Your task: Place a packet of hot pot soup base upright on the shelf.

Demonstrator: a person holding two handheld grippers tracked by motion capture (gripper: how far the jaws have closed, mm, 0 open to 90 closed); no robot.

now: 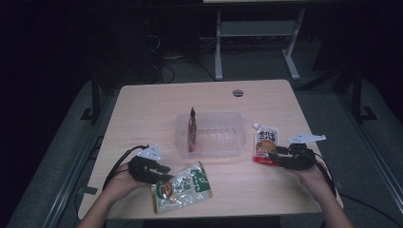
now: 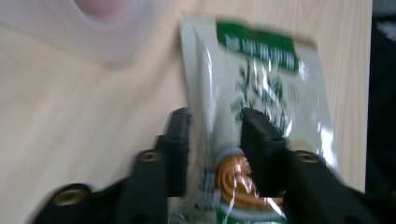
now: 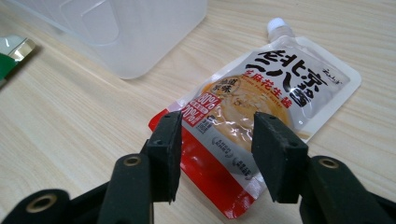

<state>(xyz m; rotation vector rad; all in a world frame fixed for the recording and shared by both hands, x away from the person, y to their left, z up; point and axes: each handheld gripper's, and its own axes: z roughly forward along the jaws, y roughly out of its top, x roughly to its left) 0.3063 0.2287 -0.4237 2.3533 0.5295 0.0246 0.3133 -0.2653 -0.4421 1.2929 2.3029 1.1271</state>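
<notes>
My left tongs (image 2: 212, 140) straddle the green packet (image 2: 261, 93) lying flat near the table's front edge, jaws spread, not pinching. My right tongs (image 3: 215, 154) gape over the red pouch (image 3: 261, 102). Both lie flat, so closing may skid off slick film. Beyond sits the clear tub (image 1: 209, 142).

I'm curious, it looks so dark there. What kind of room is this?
Probably a lab or test room, not a kitchen. A lone wooden table stands in a dark room, cables trail over the floor behind it, and a hand-held left gripper works on food pouches.
</notes>
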